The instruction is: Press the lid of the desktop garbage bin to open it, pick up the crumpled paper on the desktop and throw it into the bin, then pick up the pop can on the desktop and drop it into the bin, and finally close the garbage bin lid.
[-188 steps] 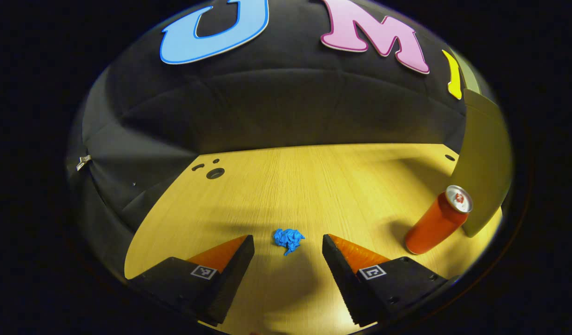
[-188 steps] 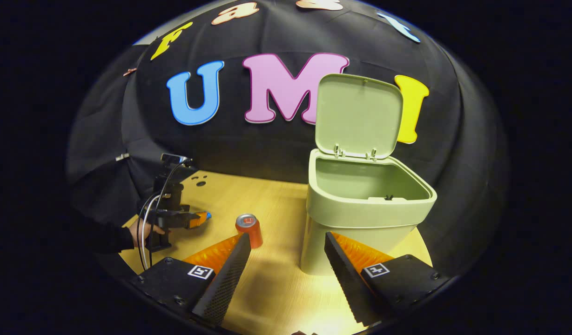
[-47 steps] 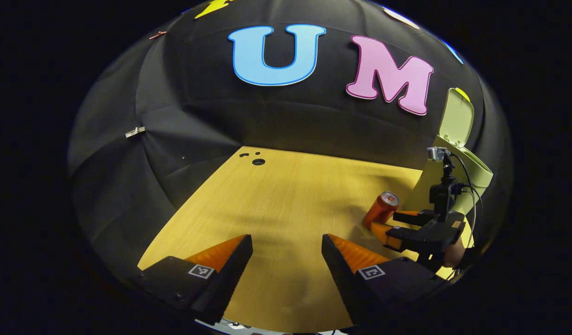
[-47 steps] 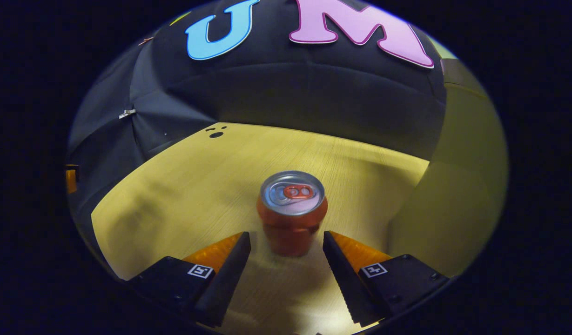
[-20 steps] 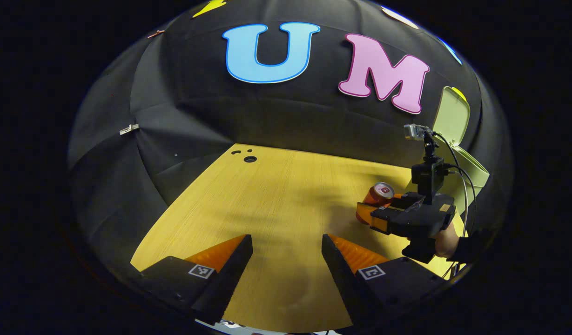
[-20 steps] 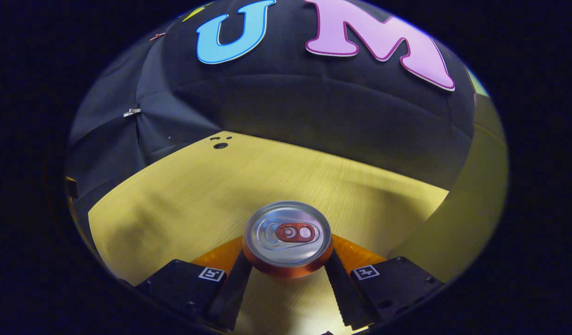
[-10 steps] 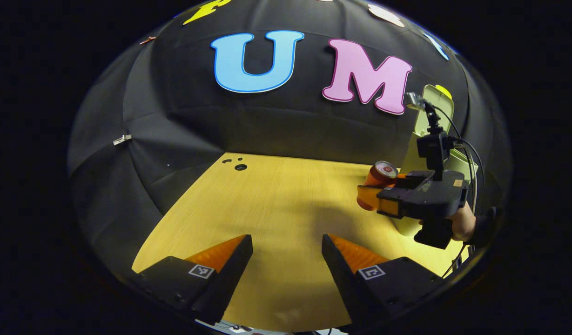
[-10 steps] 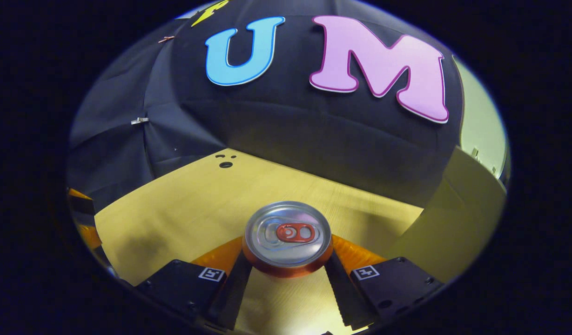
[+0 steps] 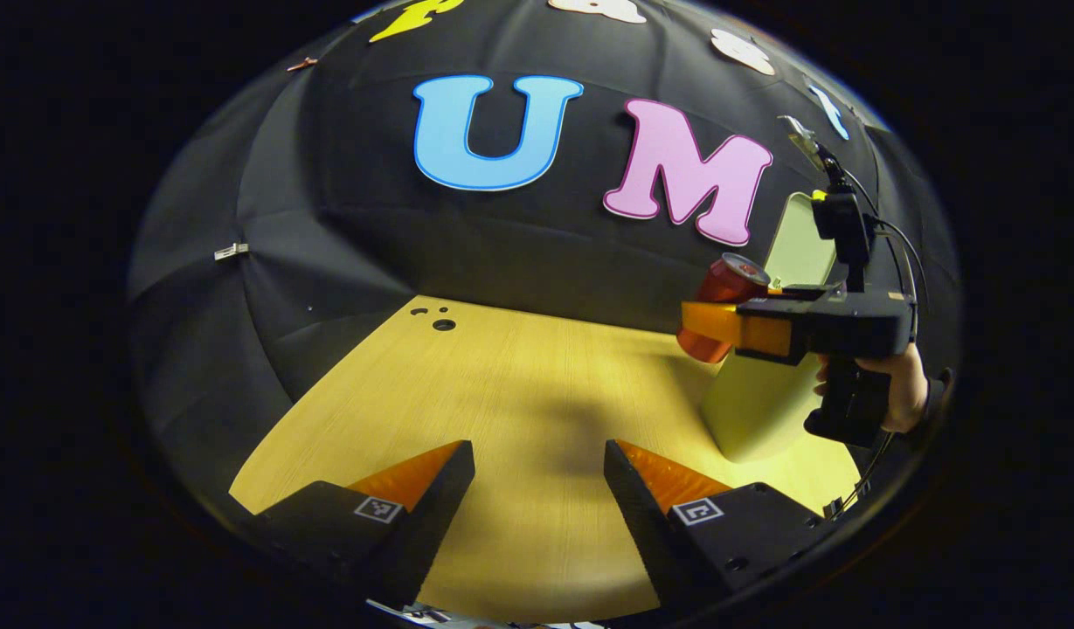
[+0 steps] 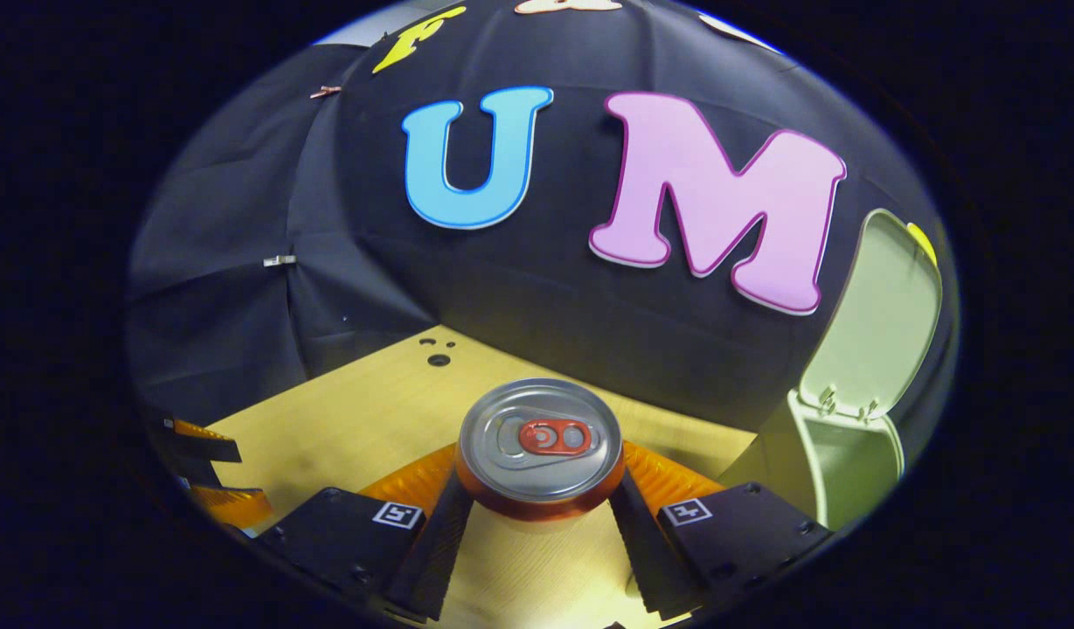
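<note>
Orange-red aluminium, smooth and round with a silver top and a red pull tab: that is the pop can (image 10: pixel 538 454) clamped in my right gripper (image 10: pixel 537 507), both fingers closed in against its sides just below the rim. In the left gripper view the same pop can (image 9: pixel 720 306) hangs clear above the worktop (image 9: pixel 502 411), tilted a little, with my right gripper (image 9: pixel 720 325) level and my hand (image 9: pixel 899 389) wrapped round its handle. It sits just beside the upper front of the garbage bin (image 9: pixel 755 411), not over the opening as far as I can tell.

My left gripper (image 9: pixel 537 489) is spread wide with nothing between its fingers, held low over the near edge of the worktop.

The garbage bin (image 10: pixel 838 463) is pale green plastic with rounded corners; its lid (image 10: pixel 877 314) stands upright on two small hinges at the back, and the mouth is open. It stands toward the right edge of the worktop. The worktop is light wood grain, matt, with small round holes (image 10: pixel 436 354) near its far left corner. From my left gripper to the far edge the wood lies open, with wide room on the left side.
</note>
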A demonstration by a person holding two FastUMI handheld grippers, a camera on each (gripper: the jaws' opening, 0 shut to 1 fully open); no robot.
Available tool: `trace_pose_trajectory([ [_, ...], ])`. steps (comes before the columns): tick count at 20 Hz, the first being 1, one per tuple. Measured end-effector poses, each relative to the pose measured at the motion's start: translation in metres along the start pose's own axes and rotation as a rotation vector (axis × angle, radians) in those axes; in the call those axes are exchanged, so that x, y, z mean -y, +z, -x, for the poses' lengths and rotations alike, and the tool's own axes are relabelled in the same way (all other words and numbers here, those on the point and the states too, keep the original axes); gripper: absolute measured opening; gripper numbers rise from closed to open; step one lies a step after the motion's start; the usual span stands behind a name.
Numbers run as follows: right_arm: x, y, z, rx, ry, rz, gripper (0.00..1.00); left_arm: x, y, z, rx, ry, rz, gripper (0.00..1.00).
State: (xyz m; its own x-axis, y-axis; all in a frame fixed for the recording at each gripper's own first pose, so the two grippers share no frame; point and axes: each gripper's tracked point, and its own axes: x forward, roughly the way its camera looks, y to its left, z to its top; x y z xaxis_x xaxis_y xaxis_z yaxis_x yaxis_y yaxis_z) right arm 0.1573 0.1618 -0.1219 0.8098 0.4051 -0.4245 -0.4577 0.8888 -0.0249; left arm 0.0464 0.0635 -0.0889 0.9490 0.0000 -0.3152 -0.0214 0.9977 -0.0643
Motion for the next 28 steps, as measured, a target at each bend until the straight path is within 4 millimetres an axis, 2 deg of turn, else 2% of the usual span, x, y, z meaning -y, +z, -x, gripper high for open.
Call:
trace_pose_trajectory([
  [4,0.006,0.034,0.024,0.050,-0.033,0.003,0.83,0.004,0.005,0.011,0.038,-0.036,0.032,0.96],
  [7,0.009,0.049,0.045,0.055,-0.055,-0.010,0.83,-0.004,0.007,0.021,0.057,-0.022,0.009,0.96],
  [12,0.031,0.072,0.078,0.091,-0.125,0.007,0.83,0.007,0.016,0.033,0.082,-0.066,0.006,0.96],
  [16,0.058,0.081,0.101,0.113,-0.160,-0.033,0.84,0.013,0.023,0.031,0.093,-0.068,-0.041,0.96],
  [20,0.098,0.079,0.111,0.113,-0.196,-0.039,0.83,0.027,0.020,0.018,0.083,-0.056,-0.066,0.96],
  [23,0.130,0.074,0.109,0.109,-0.217,-0.064,0.83,0.041,0.022,0.010,0.083,-0.048,-0.057,0.96],
  [28,0.173,0.070,0.104,0.110,-0.232,-0.081,0.83,0.061,0.015,-0.006,0.072,-0.017,-0.070,0.96],
])
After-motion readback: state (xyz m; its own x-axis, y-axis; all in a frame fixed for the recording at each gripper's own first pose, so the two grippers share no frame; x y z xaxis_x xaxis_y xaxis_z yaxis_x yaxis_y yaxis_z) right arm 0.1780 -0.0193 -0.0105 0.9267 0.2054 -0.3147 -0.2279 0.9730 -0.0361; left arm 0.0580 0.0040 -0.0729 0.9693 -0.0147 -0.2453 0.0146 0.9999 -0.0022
